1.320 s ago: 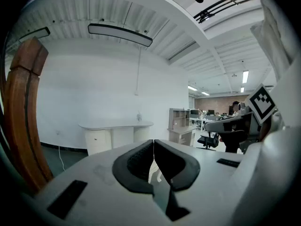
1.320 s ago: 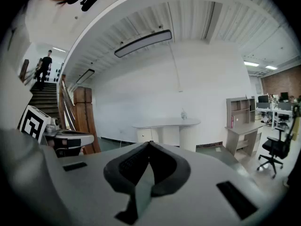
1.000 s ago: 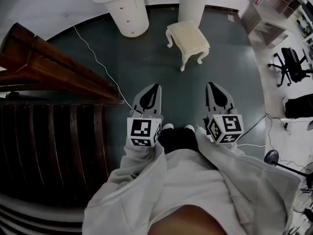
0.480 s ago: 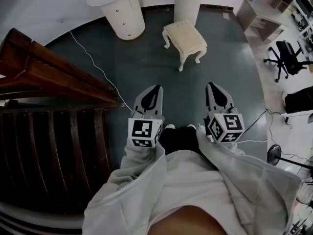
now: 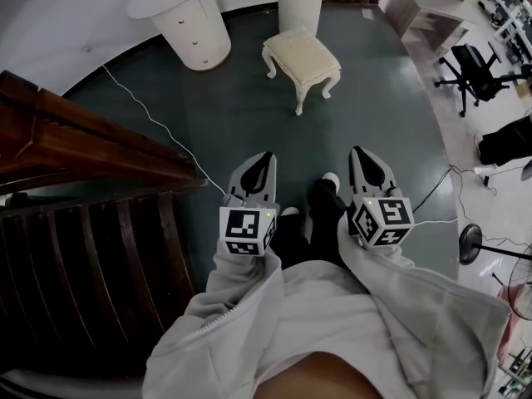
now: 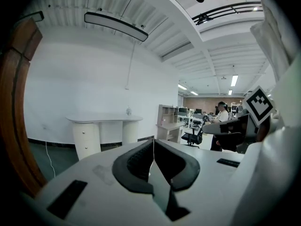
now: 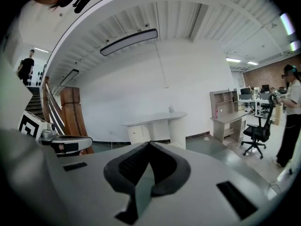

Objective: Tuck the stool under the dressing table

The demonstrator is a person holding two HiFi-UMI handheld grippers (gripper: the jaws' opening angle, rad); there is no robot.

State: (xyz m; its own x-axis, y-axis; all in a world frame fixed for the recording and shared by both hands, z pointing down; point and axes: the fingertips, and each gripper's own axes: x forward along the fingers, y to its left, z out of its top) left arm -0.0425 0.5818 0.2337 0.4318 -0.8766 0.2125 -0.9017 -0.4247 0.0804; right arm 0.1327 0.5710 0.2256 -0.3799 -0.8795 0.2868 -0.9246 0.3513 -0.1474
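A cream stool with curved legs stands on the dark floor in front of the white dressing table, out in the open and off to the table's right. The table also shows far ahead in both gripper views. My left gripper and right gripper hang side by side near my body, well short of the stool. Both are shut with nothing between the jaws.
A dark wooden stair rail runs along the left. A white cable trails across the floor. Desks, a black office chair and a fan stand on the right. My shoe is stepping forward.
The view has moved forward and turned: stool and table have shifted left and down in the head view. One foot has stepped ahead between the grippers. Both grippers stay shut.
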